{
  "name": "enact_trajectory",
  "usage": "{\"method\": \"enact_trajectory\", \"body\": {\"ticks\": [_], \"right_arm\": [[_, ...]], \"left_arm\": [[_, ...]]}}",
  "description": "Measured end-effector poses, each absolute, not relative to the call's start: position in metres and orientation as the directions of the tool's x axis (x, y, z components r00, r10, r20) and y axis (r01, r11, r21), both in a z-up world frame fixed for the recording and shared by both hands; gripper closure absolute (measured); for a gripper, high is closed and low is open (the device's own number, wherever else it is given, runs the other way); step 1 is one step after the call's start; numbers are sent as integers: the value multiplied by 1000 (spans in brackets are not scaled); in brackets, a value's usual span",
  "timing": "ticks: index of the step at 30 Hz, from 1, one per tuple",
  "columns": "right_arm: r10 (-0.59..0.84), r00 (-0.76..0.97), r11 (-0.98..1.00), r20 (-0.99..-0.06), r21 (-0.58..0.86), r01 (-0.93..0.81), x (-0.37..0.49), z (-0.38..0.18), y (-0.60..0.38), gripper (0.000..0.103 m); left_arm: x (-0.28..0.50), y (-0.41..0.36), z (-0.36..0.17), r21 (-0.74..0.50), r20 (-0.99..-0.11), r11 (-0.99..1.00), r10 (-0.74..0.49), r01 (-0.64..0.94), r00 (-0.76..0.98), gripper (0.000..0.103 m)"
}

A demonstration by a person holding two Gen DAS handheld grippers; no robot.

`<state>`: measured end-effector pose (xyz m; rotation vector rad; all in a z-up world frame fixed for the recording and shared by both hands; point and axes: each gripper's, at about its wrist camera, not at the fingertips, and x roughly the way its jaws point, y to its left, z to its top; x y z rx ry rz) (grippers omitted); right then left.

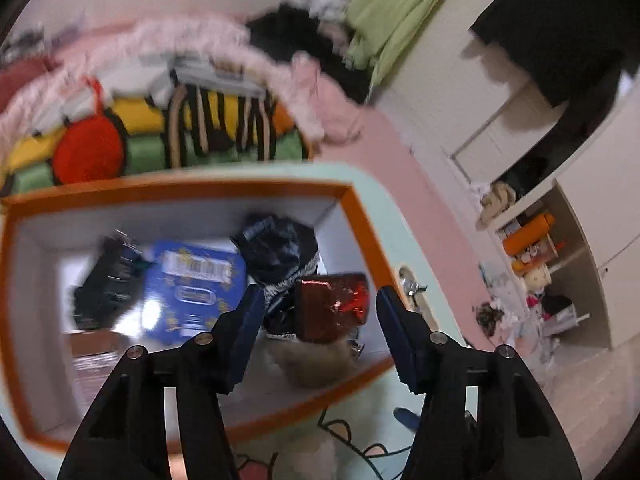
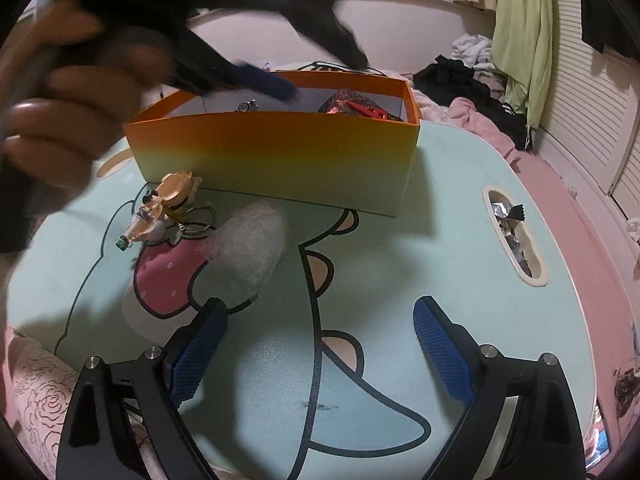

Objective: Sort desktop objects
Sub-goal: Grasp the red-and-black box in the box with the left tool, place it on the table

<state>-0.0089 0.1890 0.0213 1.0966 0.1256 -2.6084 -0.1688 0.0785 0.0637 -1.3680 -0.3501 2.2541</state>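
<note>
Left claw released over the orange box; right claw spread wide above the table.

The left gripper (image 1: 320, 312) hangs above the orange box (image 1: 362, 220), its fingers apart and pressing on nothing; between them, lying in the box, shows a red foil packet (image 1: 332, 306), with a black crinkled bag (image 1: 276, 248) at eleven o'clock, and a blue card (image 1: 192, 288) and a dark gadget (image 1: 106, 276) out at ten. The right gripper (image 2: 320, 344) is wide and empty over the cartoon-print table (image 2: 460, 280). At eleven o'clock from it lies a white bubble-wrap roll (image 2: 250, 252), farther at ten a figurine keychain (image 2: 168, 204). The box wall stands at twelve, and a hand (image 2: 64, 112) blurs the upper left.
</note>
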Motion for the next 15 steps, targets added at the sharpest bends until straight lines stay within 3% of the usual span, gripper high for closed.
{"method": "enact_trajectory", "body": {"ticks": [4, 9, 13, 15], "right_arm": [[-245, -661, -949, -710, 36, 314, -10, 18, 189, 9], [-245, -661, -949, -709, 36, 313, -9, 17, 188, 9], [-245, -661, -949, -709, 36, 314, -9, 17, 189, 8], [-245, -661, -949, -709, 36, 313, -9, 17, 188, 8]], "left_arm": [[-161, 86, 58, -486, -728, -825, 564, -288, -390, 48], [-147, 97, 77, -407, -717, -844, 532, -350, -450, 54], [-160, 114, 64, -327, -794, -880, 453, -343, -405, 55], [-165, 122, 51, -269, -832, -903, 393, -336, -391, 65]]}}
